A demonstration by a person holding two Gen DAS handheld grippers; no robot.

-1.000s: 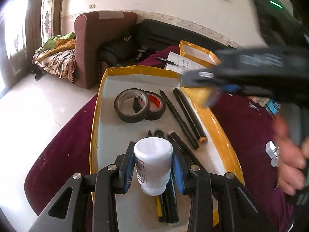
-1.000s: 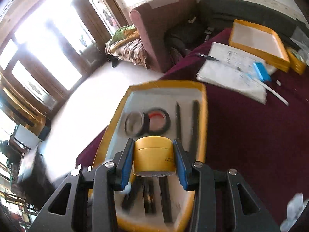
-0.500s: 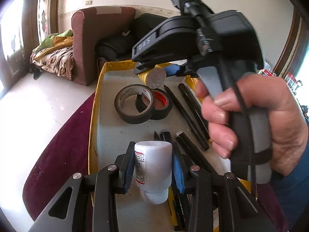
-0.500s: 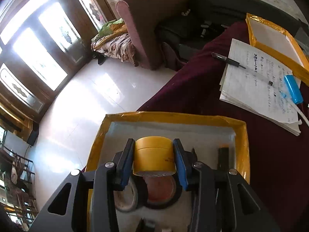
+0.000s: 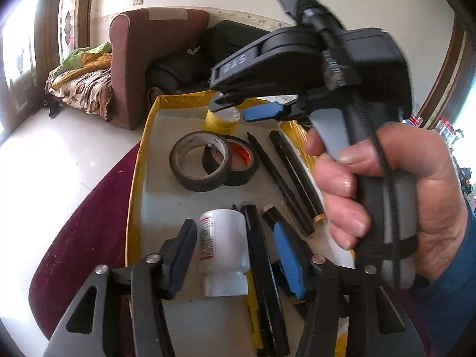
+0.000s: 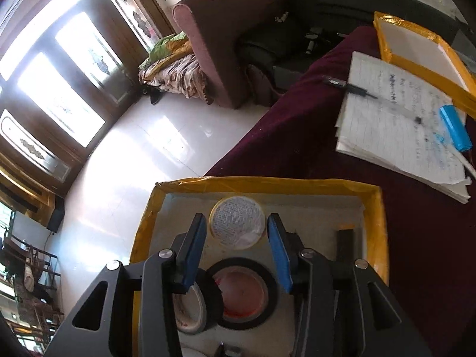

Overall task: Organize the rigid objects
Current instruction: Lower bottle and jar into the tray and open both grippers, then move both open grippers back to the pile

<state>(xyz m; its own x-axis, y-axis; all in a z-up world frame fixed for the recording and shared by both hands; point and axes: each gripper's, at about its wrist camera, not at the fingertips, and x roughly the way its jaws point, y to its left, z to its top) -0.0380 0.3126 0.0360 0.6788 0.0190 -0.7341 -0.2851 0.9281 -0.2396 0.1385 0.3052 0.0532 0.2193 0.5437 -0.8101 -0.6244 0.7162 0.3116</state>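
The white bottle (image 5: 223,250) lies on its side on the tray (image 5: 139,160) floor, cap toward the camera, between the spread fingers of the left gripper (image 5: 238,258), whose jaws have just been opening — the pads are off it, a gap showing on either side, so it is let go. It looks like a small stiff plastic pill bottle, light, smooth and round, apt to roll when lying so; the label band in the middle of the body is the place to take it, across its width, not by the narrower cap. Close on its right lie black pens (image 5: 261,270), almost touching it, which leave little room for a finger on that side. At the far end of the tray stands the yellow jar (image 6: 237,226), lid up, its broad printed top facing the right wrist camera. The right gripper (image 6: 237,248) straddles it with its blue pads just clear of the sides, so it too is released. The jar seems rigid, squat and steady, best gripped across its straight wall below the lid. Between the two, two tape rolls (image 5: 196,160) rest flat and overlapping — firm rings, easily pinched through the wall. A hand (image 5: 386,196) holds the right gripper's handle.
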